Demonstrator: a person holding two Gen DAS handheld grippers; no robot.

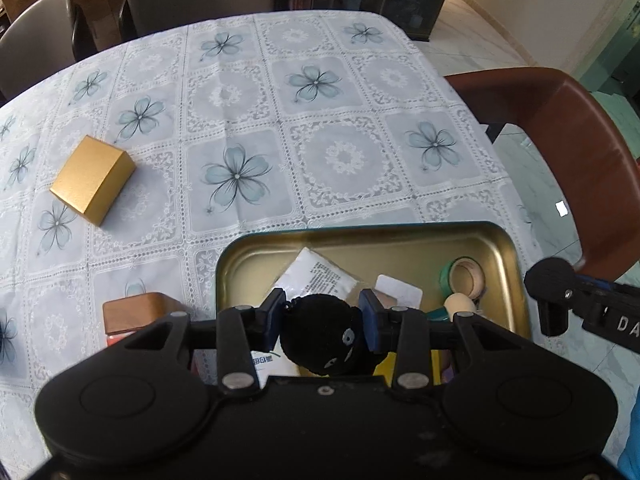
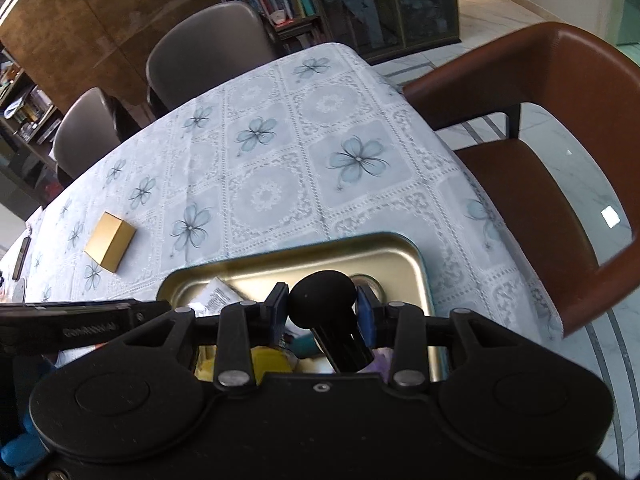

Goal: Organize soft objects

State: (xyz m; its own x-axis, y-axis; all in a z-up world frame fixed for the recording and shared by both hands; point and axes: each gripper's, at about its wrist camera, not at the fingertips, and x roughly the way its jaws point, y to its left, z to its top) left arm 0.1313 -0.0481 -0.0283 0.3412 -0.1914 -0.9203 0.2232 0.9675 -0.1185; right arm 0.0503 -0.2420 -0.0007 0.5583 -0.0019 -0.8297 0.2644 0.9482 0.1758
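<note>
Left wrist view: one black plush ball (image 1: 320, 338) with stitched eyes sits clamped between the blue pads (image 1: 275, 312) of the left gripper (image 1: 323, 316), held just above the near end of one gold tray (image 1: 256, 248). One tape roll (image 1: 464, 276), one wooden egg (image 1: 459, 305) and two paper packets (image 1: 316, 278) lie inside the tray. Two gold boxes rest on the floral tablecloth (image 1: 248, 92): one (image 1: 92, 180) well apart at left, one (image 1: 140, 312) just beside the tray. Right wrist view: the right gripper (image 2: 322, 306) is clamped on one black foam-headed stick (image 2: 322, 294), its round head between the pads, over the same tray. Three chairs ring the table: two grey (image 2: 208, 44), one brown (image 2: 560, 128).
</note>
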